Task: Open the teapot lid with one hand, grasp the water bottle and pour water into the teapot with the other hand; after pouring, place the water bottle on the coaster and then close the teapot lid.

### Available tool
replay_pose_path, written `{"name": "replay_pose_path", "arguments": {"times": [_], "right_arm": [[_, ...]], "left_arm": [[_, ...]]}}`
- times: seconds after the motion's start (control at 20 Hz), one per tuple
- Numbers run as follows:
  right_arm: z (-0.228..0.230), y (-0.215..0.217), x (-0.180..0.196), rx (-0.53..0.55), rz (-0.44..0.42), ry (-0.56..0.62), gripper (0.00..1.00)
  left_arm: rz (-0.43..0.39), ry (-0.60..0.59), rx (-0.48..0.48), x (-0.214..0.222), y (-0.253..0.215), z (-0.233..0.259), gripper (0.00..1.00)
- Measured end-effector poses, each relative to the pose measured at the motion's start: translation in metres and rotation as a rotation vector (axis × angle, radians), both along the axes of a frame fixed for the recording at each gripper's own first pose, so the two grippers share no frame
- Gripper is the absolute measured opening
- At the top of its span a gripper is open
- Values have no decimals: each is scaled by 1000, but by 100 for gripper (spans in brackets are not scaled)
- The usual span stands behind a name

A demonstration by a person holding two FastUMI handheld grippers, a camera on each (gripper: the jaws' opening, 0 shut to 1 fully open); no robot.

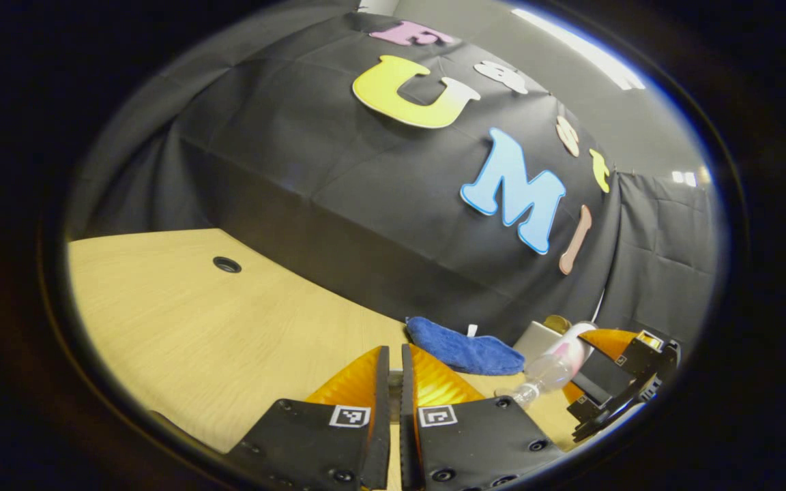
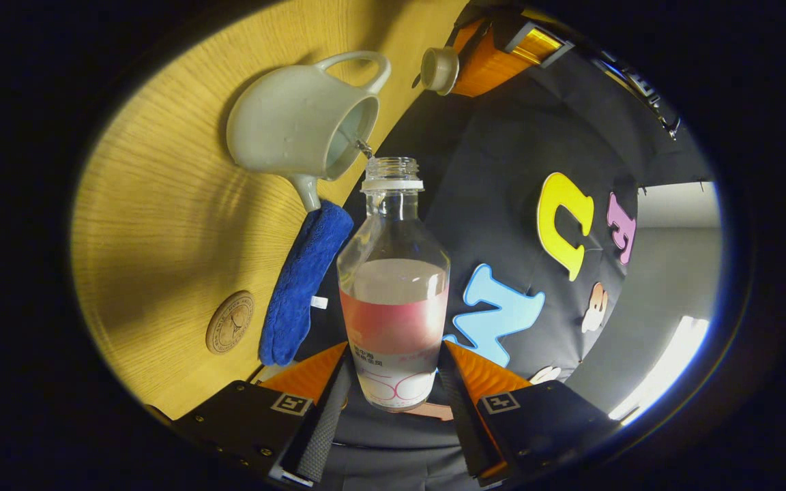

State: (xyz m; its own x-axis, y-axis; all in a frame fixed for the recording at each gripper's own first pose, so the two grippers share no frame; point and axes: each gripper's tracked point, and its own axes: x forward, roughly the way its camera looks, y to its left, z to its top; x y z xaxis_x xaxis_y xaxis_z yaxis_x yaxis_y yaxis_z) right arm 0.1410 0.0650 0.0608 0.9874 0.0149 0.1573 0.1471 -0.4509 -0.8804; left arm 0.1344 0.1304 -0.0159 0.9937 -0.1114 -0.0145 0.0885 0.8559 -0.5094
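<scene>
A pale wooden table (image 2: 161, 225) is standing against the booth's black cloth wall (image 1: 338, 204), with a small round hole (image 1: 227, 264) near its far edge.

In the right gripper view, the teapot (image 2: 284, 129) is sitting on the table with its mouth open and its lid off. A blue cloth (image 2: 301, 279) is lying just beside its spout, and a round coaster (image 2: 229, 321) is lying near the cloth, bare on the wood.

The right gripper (image 2: 393, 389) is clamping the bottle (image 2: 394, 307), both fingers pressing on its labelled lower half. The bottle is tipping toward the teapot, uncapped, its neck at the pot's rim, and a thin stream is running from it into the opening. Water is filling part of the bottle.

The left gripper (image 1: 394, 361) is holding its fingers almost together; in the right gripper view, its tips are pinching the lid (image 2: 439, 69) above and beside the teapot.

In the left gripper view, the right gripper (image 1: 587, 372) is showing at the far right with the bottle (image 1: 553, 368) tilting down, behind the cloth (image 1: 464, 348).
</scene>
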Motion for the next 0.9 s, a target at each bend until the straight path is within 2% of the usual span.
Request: {"name": "replay_pose_path", "arguments": {"times": [0.9], "right_arm": [[8,11,-1,-101,30,-16,75]], "left_arm": [[-15,6,-3,0,-5,-2,12]]}}
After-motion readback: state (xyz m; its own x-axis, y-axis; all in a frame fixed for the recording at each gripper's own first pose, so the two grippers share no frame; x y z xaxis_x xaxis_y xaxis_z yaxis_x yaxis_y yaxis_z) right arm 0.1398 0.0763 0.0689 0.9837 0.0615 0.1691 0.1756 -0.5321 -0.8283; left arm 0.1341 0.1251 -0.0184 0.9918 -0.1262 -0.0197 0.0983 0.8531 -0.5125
